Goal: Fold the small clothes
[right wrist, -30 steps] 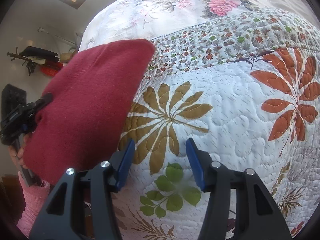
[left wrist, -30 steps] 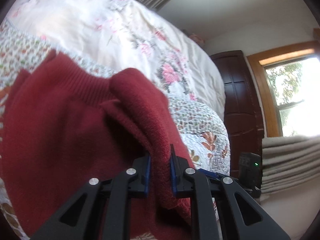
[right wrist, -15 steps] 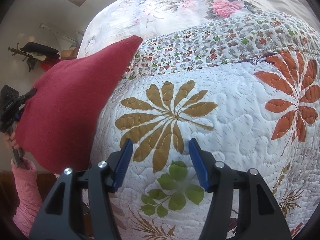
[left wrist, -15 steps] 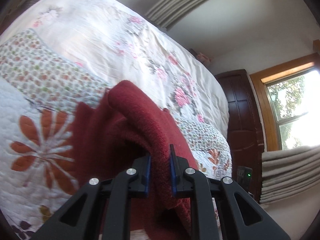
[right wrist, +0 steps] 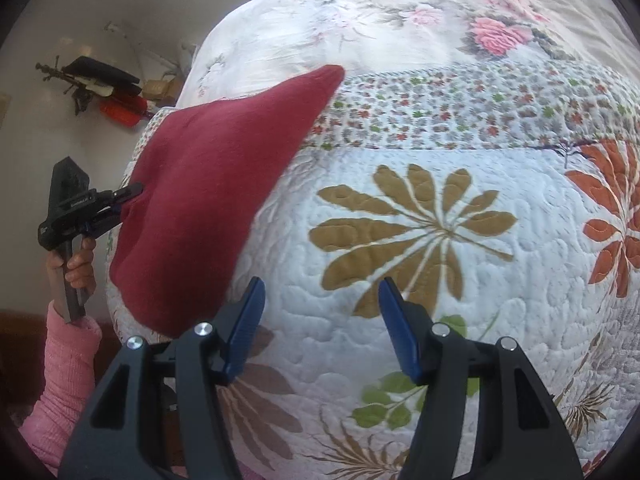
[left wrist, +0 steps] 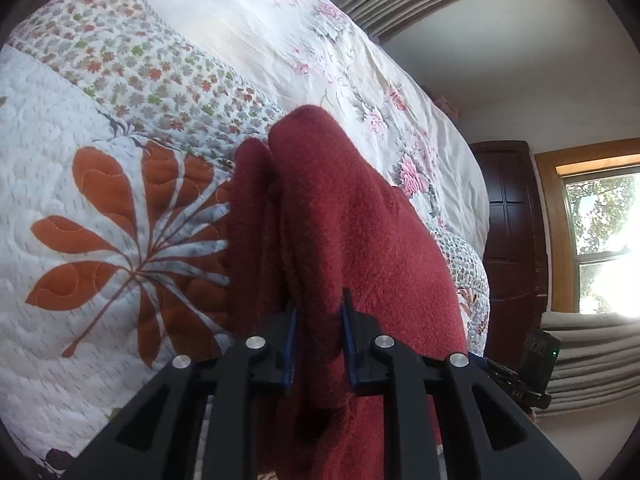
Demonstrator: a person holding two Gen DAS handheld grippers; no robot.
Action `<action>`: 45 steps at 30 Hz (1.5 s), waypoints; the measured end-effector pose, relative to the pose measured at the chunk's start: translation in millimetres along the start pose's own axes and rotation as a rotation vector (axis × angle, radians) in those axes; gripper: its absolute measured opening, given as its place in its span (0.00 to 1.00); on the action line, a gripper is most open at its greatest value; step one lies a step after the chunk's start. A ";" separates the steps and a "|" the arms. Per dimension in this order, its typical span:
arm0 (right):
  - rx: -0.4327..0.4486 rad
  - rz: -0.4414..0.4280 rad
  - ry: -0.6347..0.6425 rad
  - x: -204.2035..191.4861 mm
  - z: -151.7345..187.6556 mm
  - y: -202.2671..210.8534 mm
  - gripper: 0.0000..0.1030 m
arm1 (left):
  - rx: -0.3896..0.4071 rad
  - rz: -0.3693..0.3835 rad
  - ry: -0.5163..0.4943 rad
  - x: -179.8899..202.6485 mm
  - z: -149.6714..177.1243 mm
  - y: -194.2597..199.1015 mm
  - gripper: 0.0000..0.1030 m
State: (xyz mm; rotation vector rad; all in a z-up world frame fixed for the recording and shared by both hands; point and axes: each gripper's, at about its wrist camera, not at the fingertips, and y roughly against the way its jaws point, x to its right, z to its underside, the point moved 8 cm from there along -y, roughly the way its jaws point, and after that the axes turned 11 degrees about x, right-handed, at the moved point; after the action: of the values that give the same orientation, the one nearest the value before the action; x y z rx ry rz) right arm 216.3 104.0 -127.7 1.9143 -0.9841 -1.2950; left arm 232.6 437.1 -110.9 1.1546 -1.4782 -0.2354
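Left wrist: left gripper point(left wrist: 318, 316) pinched tight on fuzzy dark red knit garment point(left wrist: 352, 216), bunched in thick folds, lifted over quilt point(left wrist: 80, 216) near bed's edge. Stitched orange leaf print point(left wrist: 120, 240) lies bare at left. Dark wood door point(left wrist: 512, 232) and sunny window point(left wrist: 604, 240) beyond.

Right wrist: right gripper point(right wrist: 322, 320) spread wide, holding nothing, over puffy white quilt with olive leaf point(right wrist: 412, 224). Garment hangs as pointed flap off bed's left edge, left gripper clamped on it, hand point(right wrist: 74, 264) in pink sleeve point(right wrist: 64, 364) below.

A bedroom in a home: a bed point(left wrist: 100, 240) under a quilt point(right wrist: 460, 240) with leaf and flower patterns, a dark wooden door point(left wrist: 510, 220), a wood-framed window point(left wrist: 600, 240) looking onto trees, and plain white walls point(left wrist: 500, 60).
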 end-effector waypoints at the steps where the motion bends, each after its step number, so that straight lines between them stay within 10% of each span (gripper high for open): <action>1: -0.003 -0.011 0.010 -8.2 0.8 0.9 0.58 | 0.007 -0.005 -0.013 1.3 1.6 7.0 0.23; 13: -0.084 -0.181 -0.045 -73.5 8.3 -24.2 0.61 | -0.078 0.011 -0.045 9.6 74.6 42.9 0.53; 17: -0.128 -0.180 -0.094 -76.5 14.5 -40.9 0.59 | -0.100 0.023 -0.025 4.1 85.3 36.3 0.20; 19: -0.134 -0.175 -0.074 -79.9 17.2 -42.3 0.42 | -0.118 0.012 -0.003 1.2 88.9 31.1 0.09; 25: -0.104 -0.113 0.033 -89.2 29.0 -32.1 0.25 | -0.088 -0.057 -0.032 -4.9 90.3 37.6 0.06; 35: -0.109 -0.021 0.099 -78.6 52.6 -59.3 0.33 | -0.111 -0.135 -0.131 -27.8 104.4 14.5 0.07; 45: -0.022 -0.047 0.093 -76.1 11.6 -20.3 0.48 | -0.035 -0.073 -0.139 -3.9 60.4 52.9 0.53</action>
State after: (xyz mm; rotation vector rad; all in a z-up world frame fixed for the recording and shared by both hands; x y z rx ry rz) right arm 191.8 178.0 -111.5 1.9729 -0.8800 -1.2255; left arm 154.1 438.6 -93.7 1.1846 -1.5482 -0.3969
